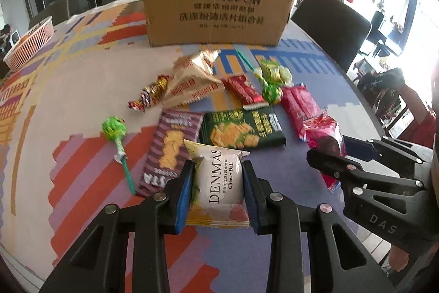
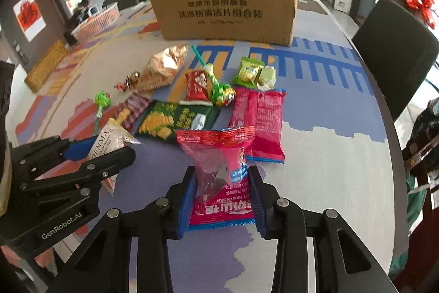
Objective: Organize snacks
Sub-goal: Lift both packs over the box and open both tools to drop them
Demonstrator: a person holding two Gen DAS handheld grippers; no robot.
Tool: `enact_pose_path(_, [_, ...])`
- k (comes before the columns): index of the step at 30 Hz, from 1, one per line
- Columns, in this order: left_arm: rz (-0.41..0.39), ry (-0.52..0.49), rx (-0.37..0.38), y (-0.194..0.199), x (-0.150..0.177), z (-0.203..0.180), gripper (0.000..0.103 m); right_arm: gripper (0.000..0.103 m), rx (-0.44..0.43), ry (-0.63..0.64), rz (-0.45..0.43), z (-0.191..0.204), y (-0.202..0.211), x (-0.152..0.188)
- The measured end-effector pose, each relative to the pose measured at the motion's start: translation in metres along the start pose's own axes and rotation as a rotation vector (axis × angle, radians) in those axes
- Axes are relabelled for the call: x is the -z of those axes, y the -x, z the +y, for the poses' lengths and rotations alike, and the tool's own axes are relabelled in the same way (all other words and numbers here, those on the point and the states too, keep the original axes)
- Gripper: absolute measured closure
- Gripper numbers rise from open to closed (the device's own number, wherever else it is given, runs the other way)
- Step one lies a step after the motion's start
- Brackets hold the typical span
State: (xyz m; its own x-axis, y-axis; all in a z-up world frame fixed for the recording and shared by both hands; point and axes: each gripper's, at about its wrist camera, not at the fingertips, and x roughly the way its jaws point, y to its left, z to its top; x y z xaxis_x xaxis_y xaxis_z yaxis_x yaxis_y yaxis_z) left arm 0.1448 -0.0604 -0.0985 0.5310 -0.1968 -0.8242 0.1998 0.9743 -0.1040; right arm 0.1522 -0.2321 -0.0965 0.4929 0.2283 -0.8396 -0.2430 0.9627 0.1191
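Observation:
My left gripper [image 1: 218, 169] is shut on a white Denmas cheese ball packet [image 1: 219, 183], with the blue pads pressing on both its sides. The right wrist view shows this left gripper [image 2: 112, 146] at the left with the white packet [image 2: 109, 136] in it. My right gripper [image 2: 222, 172] is shut on a red hawthorn snack packet [image 2: 216, 144], pinched across its middle. In the left wrist view the right gripper [image 1: 328, 147] comes in from the right with the red packet [image 1: 321, 133]. An open cardboard box [image 1: 216, 7] stands behind the snacks.
Loose on the patterned tablecloth lie a green chips pack [image 1: 241, 131], a purple biscuit pack [image 1: 170, 150], a green lollipop [image 1: 114, 128], two pink packets [image 2: 258, 117] and several small sweets. A pink basket [image 1: 27, 43] sits far left. A dark chair [image 1: 329, 26] stands at the right edge.

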Motion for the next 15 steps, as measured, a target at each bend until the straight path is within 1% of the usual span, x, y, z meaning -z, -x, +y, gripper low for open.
enact_pose_path(3, [-0.028, 0.006, 0.000, 0.007, -0.010, 0.006, 0.069, 0.065, 0.007, -0.010, -0.029, 0.003, 0.008, -0.006])
enact_pose_path(7, [-0.081, 0.016, -0.011, 0.017, -0.034, 0.014, 0.069, 0.065, 0.020, 0.005, -0.080, 0.010, 0.017, -0.024])
enact_pose_path(12, [-0.137, 0.030, -0.015, 0.027, -0.065, 0.025, 0.069, 0.065, 0.025, 0.013, -0.149, 0.015, 0.027, -0.056])
enact_pose_path(15, [-0.162, 0.033, -0.005, 0.033, -0.087, 0.029, 0.069, 0.065, 0.030, 0.018, -0.188, 0.017, 0.033, -0.079])
